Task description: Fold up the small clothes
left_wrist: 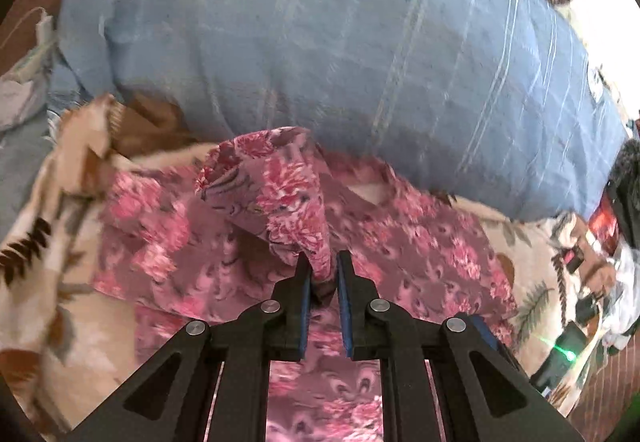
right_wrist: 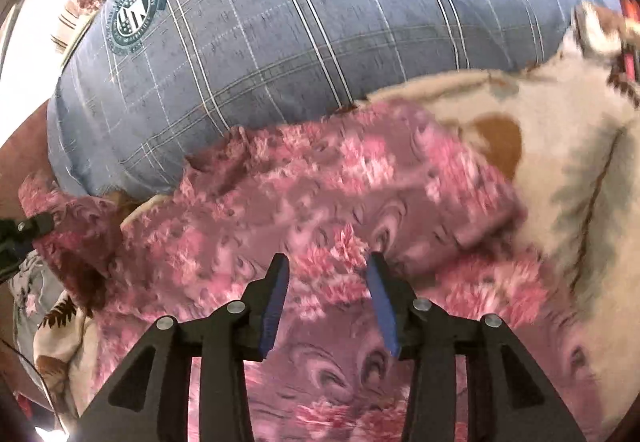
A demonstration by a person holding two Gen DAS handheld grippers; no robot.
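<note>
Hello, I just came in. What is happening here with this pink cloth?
A person holding a gripper in each hand is folding a pink floral garment that lies on a cream leaf-patterned blanket, in front of a blue plaid pillow. The left gripper is shut on a raised fold of the garment. The right gripper is open and hangs just over the cloth, holding nothing. The picture is blurred, and the garment is not folded yet.
</note>
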